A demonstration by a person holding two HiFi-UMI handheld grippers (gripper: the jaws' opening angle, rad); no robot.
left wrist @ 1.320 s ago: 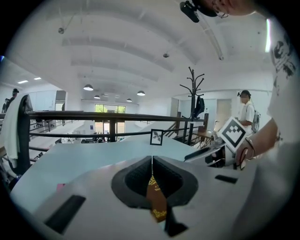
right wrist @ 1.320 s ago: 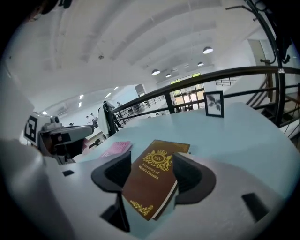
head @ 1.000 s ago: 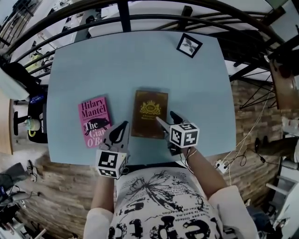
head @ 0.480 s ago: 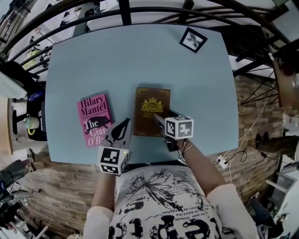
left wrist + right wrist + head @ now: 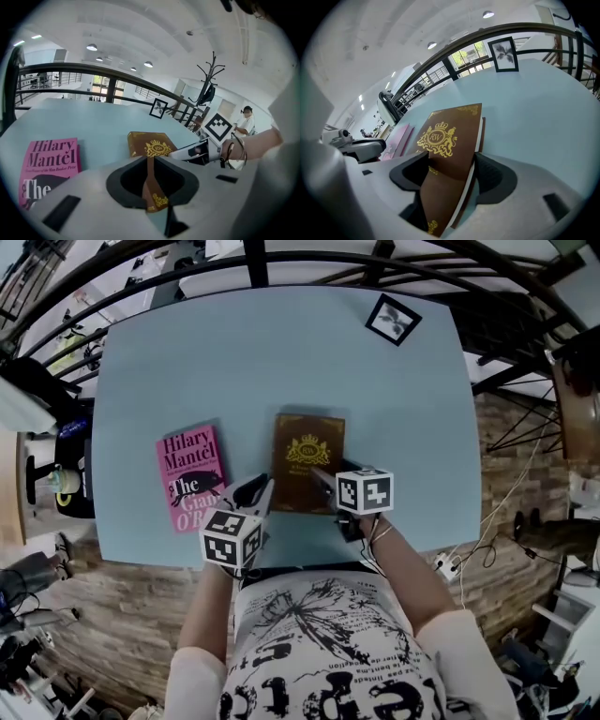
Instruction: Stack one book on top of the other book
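Note:
A brown book [image 5: 307, 461] with a gold crest lies flat at the middle of the blue table [image 5: 281, 362]. To its left lies a pink Hilary Mantel book [image 5: 191, 479], also flat. My right gripper [image 5: 330, 486] stands wide at the brown book's near right corner. In the right gripper view that corner of the brown book [image 5: 450, 145] lies between the jaws of the right gripper [image 5: 452, 176], and I see no pad pressing on it. My left gripper [image 5: 263, 489] is shut and empty, just off the book's near left corner. The left gripper [image 5: 150, 161] view shows the brown book [image 5: 149, 145] ahead.
A small framed picture [image 5: 393, 319] stands at the table's far right corner. The near table edge [image 5: 281, 563] runs just under both grippers. Black railings ring the table's far side. A person [image 5: 244, 123] stands far off beside a coat stand.
Both grippers have come down toward the brown book. The left one has swung right to its near left corner. The right one has settled over its near right corner.

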